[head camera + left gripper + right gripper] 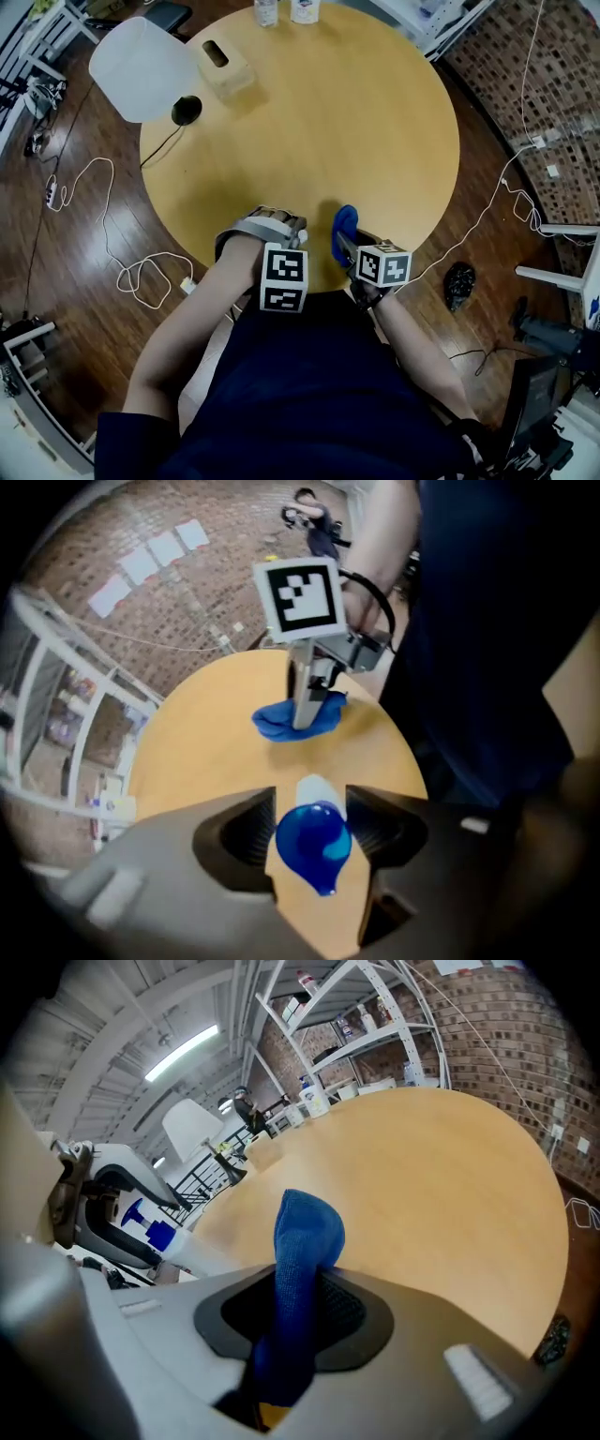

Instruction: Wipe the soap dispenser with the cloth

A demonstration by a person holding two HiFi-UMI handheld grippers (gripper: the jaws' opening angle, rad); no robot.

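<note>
Soap dispenser (314,841) sits near the close edge of our round wooden table (356,122), between our left gripper's (314,829) spread jaws, which don't press it. Our right gripper (300,1283) pinches the blue cloth (307,1227) just beside it. Around us we see dark plank floor (56,272), a brick wall (506,1007) and white shelving (370,1027).

Round wooden table (375,141): slotted box (225,66), lamp base (186,110).

no text, label or number can be read anywhere in these views.
</note>
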